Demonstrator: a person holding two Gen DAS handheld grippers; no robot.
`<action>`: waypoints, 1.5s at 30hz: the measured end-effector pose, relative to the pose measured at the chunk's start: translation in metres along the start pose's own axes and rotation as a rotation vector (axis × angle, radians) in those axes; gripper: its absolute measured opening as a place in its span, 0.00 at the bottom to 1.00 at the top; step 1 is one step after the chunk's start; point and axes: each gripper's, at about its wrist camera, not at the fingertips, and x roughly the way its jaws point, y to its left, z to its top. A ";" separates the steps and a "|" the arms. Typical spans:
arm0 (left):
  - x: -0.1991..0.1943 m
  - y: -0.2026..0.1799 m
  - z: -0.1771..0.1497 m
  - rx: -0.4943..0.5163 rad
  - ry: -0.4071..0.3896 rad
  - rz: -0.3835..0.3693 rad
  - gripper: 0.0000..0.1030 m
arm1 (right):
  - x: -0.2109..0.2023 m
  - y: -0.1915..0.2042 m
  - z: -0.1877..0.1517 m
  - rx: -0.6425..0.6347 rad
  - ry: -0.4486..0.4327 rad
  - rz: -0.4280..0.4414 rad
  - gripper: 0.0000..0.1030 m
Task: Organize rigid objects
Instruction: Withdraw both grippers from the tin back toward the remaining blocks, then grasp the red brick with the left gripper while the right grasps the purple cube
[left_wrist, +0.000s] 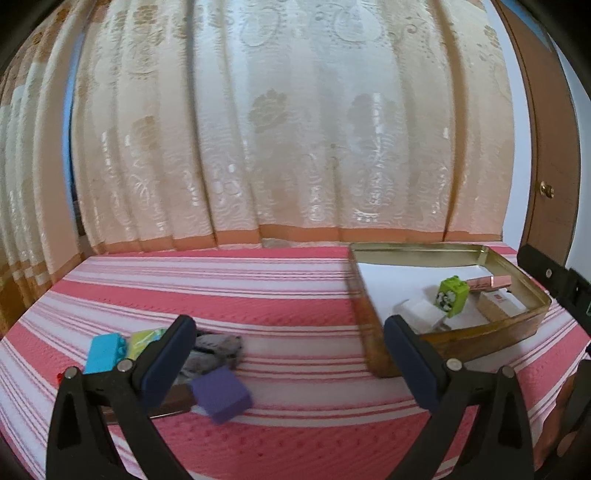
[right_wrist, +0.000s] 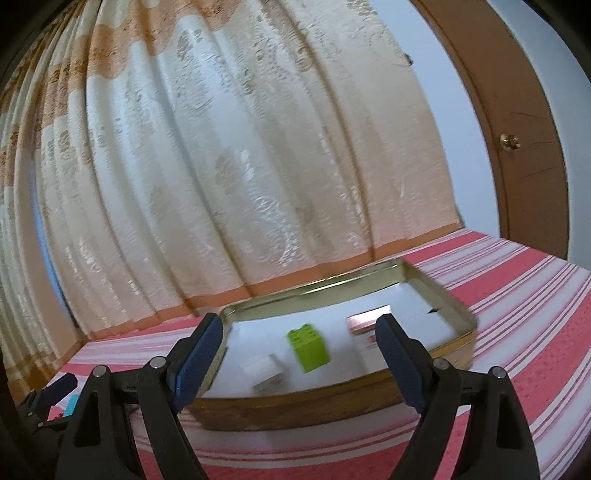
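Lying just ahead of the left gripper (left_wrist: 290, 363) and toward its left finger, the purple block (left_wrist: 221, 394) sits on the striped bed (left_wrist: 295, 295) with a blue brick (left_wrist: 101, 353) and other loose pieces, well left of the tin (left_wrist: 373, 332). Both grippers gape wide and hold nothing. The right gripper (right_wrist: 295, 360) faces the tin, where a green brick (right_wrist: 309, 348) rests, so the left looks nearer the pile.
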 end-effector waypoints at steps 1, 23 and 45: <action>-0.001 0.006 -0.001 -0.007 0.003 0.006 1.00 | 0.000 0.004 -0.001 -0.002 0.002 0.007 0.84; -0.010 0.124 -0.015 -0.154 0.064 0.178 1.00 | 0.021 0.108 -0.039 -0.085 0.187 0.204 0.84; 0.012 0.240 -0.057 -0.560 0.304 0.242 0.99 | 0.087 0.209 -0.104 -0.389 0.687 0.341 0.61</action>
